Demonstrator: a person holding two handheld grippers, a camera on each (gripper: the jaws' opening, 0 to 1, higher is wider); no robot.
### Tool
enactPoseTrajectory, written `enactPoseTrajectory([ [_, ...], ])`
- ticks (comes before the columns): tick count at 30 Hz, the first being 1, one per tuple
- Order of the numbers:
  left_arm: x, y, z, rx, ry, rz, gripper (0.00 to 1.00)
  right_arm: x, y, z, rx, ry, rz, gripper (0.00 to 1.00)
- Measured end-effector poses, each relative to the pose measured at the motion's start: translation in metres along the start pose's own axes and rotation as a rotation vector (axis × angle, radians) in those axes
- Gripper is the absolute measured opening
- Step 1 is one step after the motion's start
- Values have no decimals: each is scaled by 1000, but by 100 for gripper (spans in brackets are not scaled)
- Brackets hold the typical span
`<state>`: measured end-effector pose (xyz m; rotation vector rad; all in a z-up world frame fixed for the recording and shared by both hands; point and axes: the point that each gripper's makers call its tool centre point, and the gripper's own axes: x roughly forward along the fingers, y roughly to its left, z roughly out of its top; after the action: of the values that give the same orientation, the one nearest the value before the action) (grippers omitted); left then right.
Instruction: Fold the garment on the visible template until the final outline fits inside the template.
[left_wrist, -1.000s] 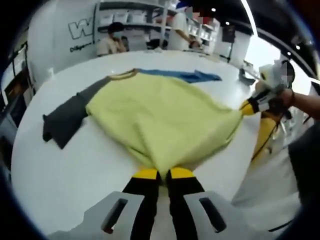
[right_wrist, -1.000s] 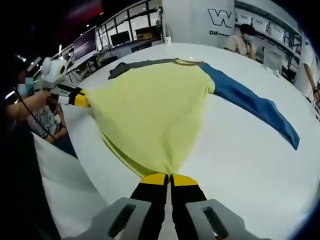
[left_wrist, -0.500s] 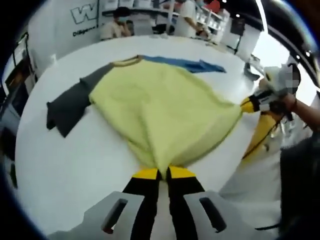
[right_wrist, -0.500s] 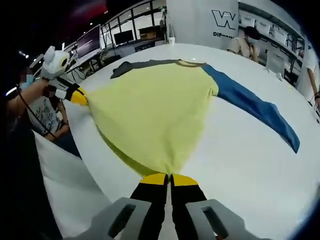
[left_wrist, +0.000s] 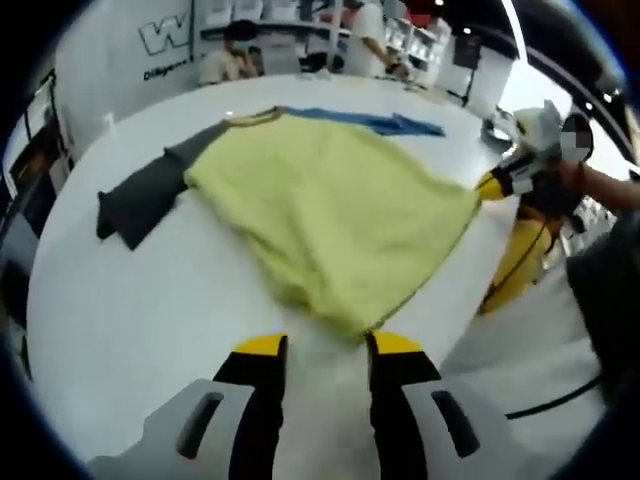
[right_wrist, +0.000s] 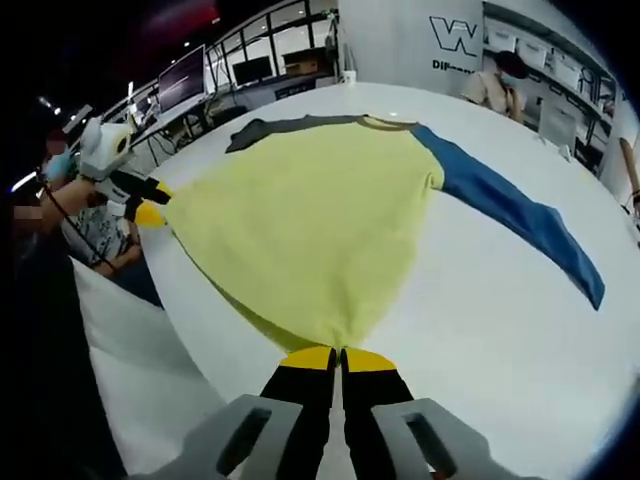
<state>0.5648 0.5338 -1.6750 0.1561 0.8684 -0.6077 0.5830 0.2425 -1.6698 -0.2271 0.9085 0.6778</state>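
Yellow shirt (left_wrist: 330, 215) with a grey sleeve (left_wrist: 140, 195) and a blue sleeve (right_wrist: 515, 215) lay spread on the white table (left_wrist: 130, 310). Left gripper (left_wrist: 320, 347) stood open just short of its hem; right gripper (right_wrist: 337, 355) pinched the other hem corner.

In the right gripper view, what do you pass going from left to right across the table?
Left gripper → grey sleeve → yellow body of the garment → blue sleeve.

A yellow garment (left_wrist: 330, 215) with one grey and one blue sleeve lies spread on the white table (left_wrist: 130, 300).
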Motion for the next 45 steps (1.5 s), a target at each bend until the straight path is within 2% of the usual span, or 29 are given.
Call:
enactPoseTrajectory([
  [4,10,1,1,19,-37,10,29,1,0,0,-13,11,-1,0],
  [9,16,4,7,48,-80,44,22,1,-1,0,-11,10,-3,0],
  [11,17,3,10,50,-102,52,15,2,-2,-1,-9,8,-4,0],
  [13,17,4,10,36,-109,53,3,2,-1,-1,-7,7,-3,0],
  [15,16,3,12,33,-117,55,0,2,-1,-1,-9,7,-3,0],
  [20,4,-2,16,24,-100,42,0,1,0,0,-14,5,0,0],
  [24,-8,0,17,64,-39,70,0,0,-1,0,-25,2,2,0],
  [30,-19,-3,26,79,-36,69,0,-3,-1,2,-33,-3,3,0],
  [34,-13,-4,20,80,-57,64,0,-1,-1,1,-34,-5,4,0],
  [36,-11,1,23,89,-108,84,0,-2,0,1,-33,-6,4,0],
  [37,-7,-2,19,18,-112,56,0,-3,0,2,-32,-6,3,0],
  [38,-5,-1,20,7,-134,54,0,-3,-1,2,-33,-6,2,0],
  [40,-5,-1,18,3,-128,63,0,-3,-1,2,-32,-7,3,0],
  [43,-7,1,19,32,-136,82,5,-3,-1,1,-27,-7,2,0],
  [45,-8,3,21,31,-158,84,14,-3,-1,1,-29,-4,3,0],
])
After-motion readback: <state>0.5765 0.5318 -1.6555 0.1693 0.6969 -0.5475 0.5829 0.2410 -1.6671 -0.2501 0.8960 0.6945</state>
